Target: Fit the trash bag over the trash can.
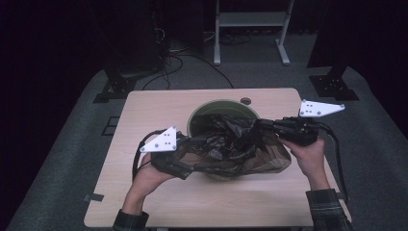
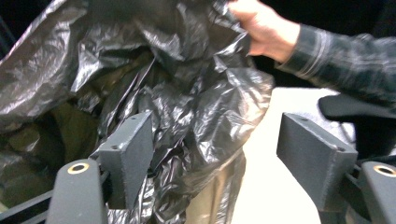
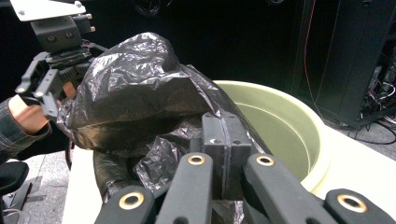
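- Two claws work at one black plastic bag (image 1: 231,144) that is draped over and partly inside a pale green bin (image 1: 211,108) standing in the middle of the light wooden tabletop (image 1: 144,110).
- Left claw (image 1: 190,161): released. In the left gripper view its jaws stand well apart, with crumpled bag film (image 2: 187,102) lying against the inner face of one jaw and bare tabletop showing in front of the other. No pad presses on the film.
- Right claw (image 1: 262,126): clenched on the bag. In the right gripper view its two pads (image 3: 226,140) meet flat, with a fold of black film pinched between them at the bin's near rim (image 3: 322,163).
- From the high view the bag spreads from the bin's opening toward the person, hanging over the near side of the bin.
- Each hand grips its tool from the bottom of the high view; the right hand (image 1: 308,154) is at the bin's right, the left hand (image 1: 149,175) at its near left.
- Plaid sleeves (image 1: 327,207) cover both forearms.
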{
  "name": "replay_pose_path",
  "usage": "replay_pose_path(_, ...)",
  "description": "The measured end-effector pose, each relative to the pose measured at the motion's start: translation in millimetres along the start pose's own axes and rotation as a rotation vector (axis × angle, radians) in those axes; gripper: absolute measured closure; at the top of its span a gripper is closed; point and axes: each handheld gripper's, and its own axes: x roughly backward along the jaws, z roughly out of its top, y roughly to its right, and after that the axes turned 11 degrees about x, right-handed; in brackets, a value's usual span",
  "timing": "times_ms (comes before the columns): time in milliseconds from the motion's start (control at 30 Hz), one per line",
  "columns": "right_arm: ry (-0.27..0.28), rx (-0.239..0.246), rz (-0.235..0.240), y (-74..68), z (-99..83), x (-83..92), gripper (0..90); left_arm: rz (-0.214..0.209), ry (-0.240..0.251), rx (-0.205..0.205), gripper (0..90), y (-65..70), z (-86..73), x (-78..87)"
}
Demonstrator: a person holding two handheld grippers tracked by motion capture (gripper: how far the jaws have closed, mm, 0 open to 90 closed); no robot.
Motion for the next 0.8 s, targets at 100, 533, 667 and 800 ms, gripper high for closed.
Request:
replay_pose_path(100,0.000,0.002,0.000,-0.1,-0.1,-0.4,90.0,0.010,-0.008,0.012,51.1,-5.7,-1.6,-1.1)
replay_pose_path(533,0.009,-0.047,-0.053,23.2,-0.6,-5.9,90.0,0.074,0.119,0.158,89.3,-61.8,22.0,22.4)
replay_pose_path(667,-0.007,-0.087,-0.080,41.8,-3.0,-12.4,90.0,0.110,0.129,0.204,89.3,-85.5,25.0,19.5)
replay_pose_path(800,-0.020,-0.128,-0.108,61.3,-9.5,-19.5,90.0,0.153,0.127,0.246,89.3,-107.0,22.5,14.4)
